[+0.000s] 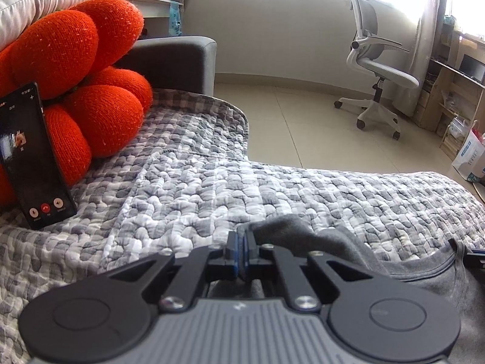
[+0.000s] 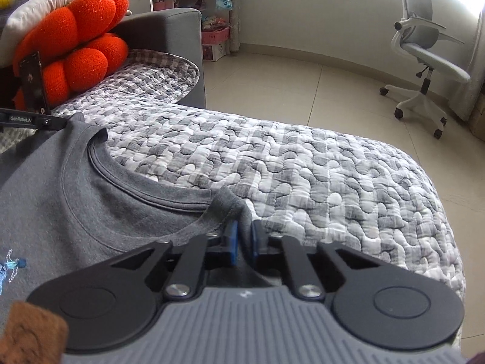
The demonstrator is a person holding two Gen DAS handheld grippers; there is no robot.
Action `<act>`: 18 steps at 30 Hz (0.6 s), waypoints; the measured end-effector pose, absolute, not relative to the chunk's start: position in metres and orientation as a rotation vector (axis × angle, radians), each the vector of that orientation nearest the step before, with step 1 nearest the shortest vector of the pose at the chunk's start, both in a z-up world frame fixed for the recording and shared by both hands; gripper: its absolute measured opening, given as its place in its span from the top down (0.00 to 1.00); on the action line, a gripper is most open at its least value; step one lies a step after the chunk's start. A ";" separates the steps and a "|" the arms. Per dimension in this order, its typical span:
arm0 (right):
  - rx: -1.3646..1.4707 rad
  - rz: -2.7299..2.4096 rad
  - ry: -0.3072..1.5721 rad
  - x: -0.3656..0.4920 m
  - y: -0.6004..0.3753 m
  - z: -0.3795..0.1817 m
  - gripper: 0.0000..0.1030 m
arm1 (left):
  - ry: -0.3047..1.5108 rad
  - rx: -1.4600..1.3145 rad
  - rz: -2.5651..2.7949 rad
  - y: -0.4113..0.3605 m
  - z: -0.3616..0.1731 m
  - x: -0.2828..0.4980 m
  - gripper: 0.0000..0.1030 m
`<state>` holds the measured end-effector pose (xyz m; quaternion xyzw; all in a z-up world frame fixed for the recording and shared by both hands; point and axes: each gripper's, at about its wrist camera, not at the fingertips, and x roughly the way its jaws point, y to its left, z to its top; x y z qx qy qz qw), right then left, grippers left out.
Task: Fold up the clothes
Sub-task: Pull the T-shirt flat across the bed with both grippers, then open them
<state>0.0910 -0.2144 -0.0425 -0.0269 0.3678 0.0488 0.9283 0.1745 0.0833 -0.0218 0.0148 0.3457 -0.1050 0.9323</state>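
Left wrist view: left tongs clamped tight on a bunched shoulder of the grey T-shirt, blue pads pressed together w/ cloth between. Rest of the shirt runs off toward 4 o'clock over the quilted cover. Phone props against the orange cushion at 10 o'clock.

Right wrist view: right tongs pinch the other shoulder by the collar; small gap between pads, fabric in it, so gripping. Shirt spreads to 9 o'clock, neckline runs side to side between both tongs. Left tongs show at 10 o'clock. Both hold equally close; I'd guess next comes laying it flat.
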 end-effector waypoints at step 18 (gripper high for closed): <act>-0.228 -0.106 0.542 0.195 -0.228 -0.019 0.97 | 0.627 0.050 -0.120 0.074 -0.023 0.235 0.97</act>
